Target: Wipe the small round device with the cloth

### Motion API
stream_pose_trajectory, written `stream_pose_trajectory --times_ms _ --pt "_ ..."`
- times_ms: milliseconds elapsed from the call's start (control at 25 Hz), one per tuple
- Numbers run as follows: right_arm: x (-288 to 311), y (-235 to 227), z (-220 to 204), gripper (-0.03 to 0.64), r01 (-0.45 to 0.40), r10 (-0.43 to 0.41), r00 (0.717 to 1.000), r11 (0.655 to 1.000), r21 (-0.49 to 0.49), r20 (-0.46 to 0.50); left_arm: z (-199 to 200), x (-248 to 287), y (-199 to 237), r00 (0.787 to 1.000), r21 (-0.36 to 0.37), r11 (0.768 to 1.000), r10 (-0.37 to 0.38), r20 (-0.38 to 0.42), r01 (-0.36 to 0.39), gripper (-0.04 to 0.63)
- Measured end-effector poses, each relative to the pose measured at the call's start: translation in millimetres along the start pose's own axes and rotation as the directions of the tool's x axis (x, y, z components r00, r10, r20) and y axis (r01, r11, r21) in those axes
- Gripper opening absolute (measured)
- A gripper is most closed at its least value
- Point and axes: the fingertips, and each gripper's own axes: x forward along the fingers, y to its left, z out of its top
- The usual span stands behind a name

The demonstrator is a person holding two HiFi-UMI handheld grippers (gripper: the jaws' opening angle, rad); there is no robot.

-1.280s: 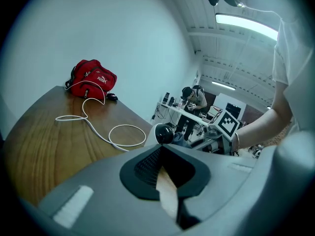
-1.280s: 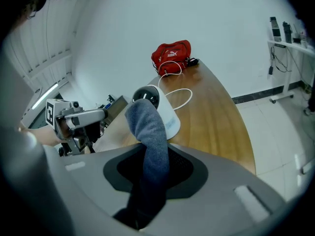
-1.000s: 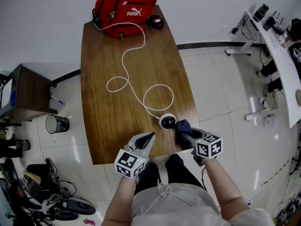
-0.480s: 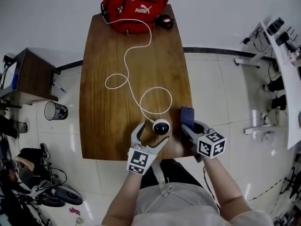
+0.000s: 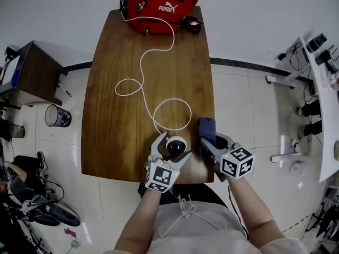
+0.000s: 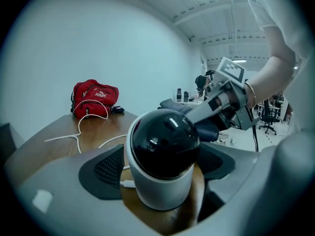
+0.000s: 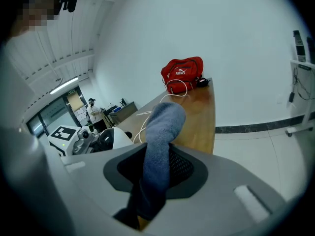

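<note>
Left jaws opened round device [image 6: 165, 156]; right grip cloth [image 7: 160, 151].

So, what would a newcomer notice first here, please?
The red bag at the table's far end, with a white cable looping down to the small round device. That device sits at the near edge between the left gripper's just-opened jaws, beside the blue cloth clamped in the right gripper.
</note>
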Motion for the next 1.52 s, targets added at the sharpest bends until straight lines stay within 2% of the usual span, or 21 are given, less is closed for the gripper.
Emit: stream_pose_trajectory --times_ms 120,200,440,560,720,840,960,1080,1240,1360,1520 --pt "4 1 2 0.11 -0.007 0.008 1.0 1.0 -0.013 0.01 -4 3 1 1.0 -0.009 1.0 0.009 0.004 -0.009 0.451" --pt "3 2 3 0.11 -0.008 0.008 1.0 1.0 -0.014 0.018 -4 3 0 1.0 0.004 1.0 0.011 0.008 -0.011 0.365" --pt "1 4 9 0.11 -0.006 0.006 1.0 0.999 -0.035 0.014 -2 3 -1 1.0 -0.001 1.0 -0.014 -0.025 0.014 0.367" --pt "-2 9 11 0.11 -0.002 0.001 1.0 0.999 -0.052 -0.015 26 -11 2 0.999 -0.067 0.997 -0.04 0.012 0.04 0.367" --pt "-3 22 6 0.11 -0.008 0.003 0.996 0.999 -0.053 -0.084 85 -34 7 0.993 -0.14 0.986 -0.08 0.092 0.092 0.367" --pt "2 39 11 0.11 -0.036 0.027 0.993 0.996 -0.077 -0.112 123 -46 15 0.985 -0.152 0.981 -0.098 0.14 0.119 0.366" --pt "5 68 24 0.11 -0.1 0.09 0.992 0.988 -0.116 -0.089 140 -50 20 0.985 -0.128 0.985 -0.101 0.142 0.12 0.365" --pt "5 98 37 0.11 -0.166 0.158 0.986 0.972 -0.166 -0.059 147 -53 22 0.986 -0.1 0.989 -0.098 0.137 0.112 0.365" --pt "-3 118 44 0.109 -0.207 0.203 0.978 0.935 -0.287 -0.043 159 -57 26 0.98 -0.119 0.987 -0.089 0.175 0.111 0.365" --pt "-11 128 38 0.109 -0.248 0.254 0.967 0.914 -0.321 -0.024 162 -58 20 0.978 -0.121 0.985 -0.1 0.182 0.123 0.365" --pt "-21 147 23 0.109 -0.322 0.328 0.943 0.857 -0.402 -0.056 164 -55 13 0.978 -0.123 0.983 -0.111 0.175 0.133 0.365"
